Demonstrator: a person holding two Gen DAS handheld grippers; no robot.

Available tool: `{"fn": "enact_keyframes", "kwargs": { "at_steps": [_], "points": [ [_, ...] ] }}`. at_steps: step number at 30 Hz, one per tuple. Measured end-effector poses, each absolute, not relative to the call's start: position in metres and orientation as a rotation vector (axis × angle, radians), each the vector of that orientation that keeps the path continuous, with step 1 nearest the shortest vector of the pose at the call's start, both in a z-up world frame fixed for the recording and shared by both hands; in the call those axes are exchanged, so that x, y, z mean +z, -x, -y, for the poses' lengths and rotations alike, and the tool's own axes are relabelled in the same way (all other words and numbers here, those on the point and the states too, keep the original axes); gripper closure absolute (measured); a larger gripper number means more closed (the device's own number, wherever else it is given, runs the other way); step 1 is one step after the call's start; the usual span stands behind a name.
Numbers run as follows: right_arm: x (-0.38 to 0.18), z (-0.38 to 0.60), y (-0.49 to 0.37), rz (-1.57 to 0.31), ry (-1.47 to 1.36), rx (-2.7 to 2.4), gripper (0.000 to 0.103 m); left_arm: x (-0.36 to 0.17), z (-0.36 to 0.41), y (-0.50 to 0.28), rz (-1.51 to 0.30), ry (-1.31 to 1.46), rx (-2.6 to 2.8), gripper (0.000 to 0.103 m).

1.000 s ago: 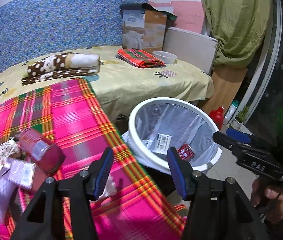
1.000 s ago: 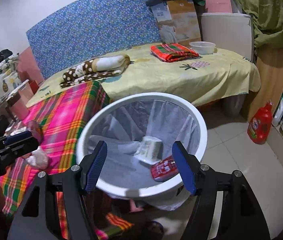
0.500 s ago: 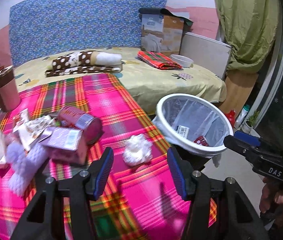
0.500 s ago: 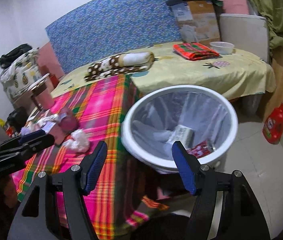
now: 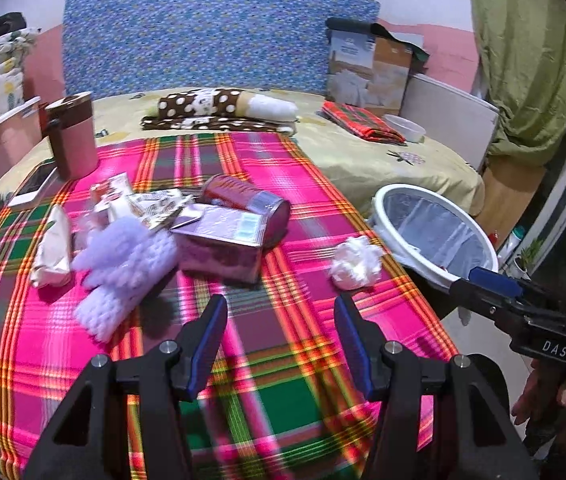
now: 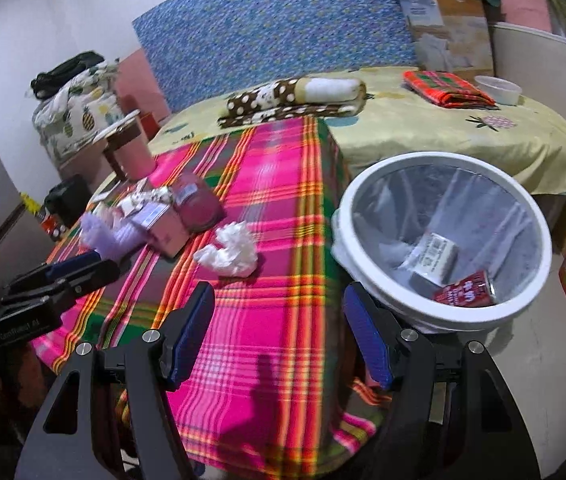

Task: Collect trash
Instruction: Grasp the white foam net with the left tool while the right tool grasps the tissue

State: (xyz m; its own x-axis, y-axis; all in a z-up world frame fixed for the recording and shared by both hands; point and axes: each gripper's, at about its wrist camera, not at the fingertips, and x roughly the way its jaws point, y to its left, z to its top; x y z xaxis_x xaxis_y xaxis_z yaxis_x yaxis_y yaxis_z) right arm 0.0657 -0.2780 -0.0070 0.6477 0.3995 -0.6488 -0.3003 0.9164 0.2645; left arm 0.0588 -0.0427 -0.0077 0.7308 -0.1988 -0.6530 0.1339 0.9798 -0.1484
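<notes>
**Both hand-held grippers spread wide and empty over the plaid tabletop**

The left hand-held gripper (image 5: 281,334) hangs above the tabletop (image 5: 283,396) with its blue pads set wide apart, gripping and touching nothing. The right hand-held gripper (image 6: 279,334) is likewise spread wide, empty, over the tabletop's edge.

From the left one, a crumpled white tissue (image 5: 355,262) lies at 1 o'clock, apart from the rest. At 11 o'clock sits a heap: a purple carton (image 5: 221,242) touching a tipped red can (image 5: 245,200), a white foam net (image 5: 123,264), and snack wrappers (image 5: 143,202).

The white bin (image 6: 367,256) stands just beside the tabletop at 2 o'clock, holding a red can (image 6: 465,290) and a packet (image 6: 435,256).
</notes>
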Motion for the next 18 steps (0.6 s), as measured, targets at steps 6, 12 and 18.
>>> {"fn": "enact_keyframes", "kwargs": {
  "at_steps": [6, 12, 18],
  "points": [
    [-0.006, 0.267, -0.066, -0.787, -0.144, 0.426, 0.034, -0.010, 0.018, -0.056, -0.724, 0.112, -0.131, 0.045],
    [-0.007, 0.252, -0.072, -0.802, -0.121, 0.442, 0.035, -0.012, -0.014, -0.056, -0.711, 0.125, -0.053, 0.045],
    [-0.010, 0.243, -0.080, -0.812, -0.114, 0.448, 0.039, -0.012, -0.041, -0.062, -0.700, 0.142, 0.007, 0.042]
  ]
}}
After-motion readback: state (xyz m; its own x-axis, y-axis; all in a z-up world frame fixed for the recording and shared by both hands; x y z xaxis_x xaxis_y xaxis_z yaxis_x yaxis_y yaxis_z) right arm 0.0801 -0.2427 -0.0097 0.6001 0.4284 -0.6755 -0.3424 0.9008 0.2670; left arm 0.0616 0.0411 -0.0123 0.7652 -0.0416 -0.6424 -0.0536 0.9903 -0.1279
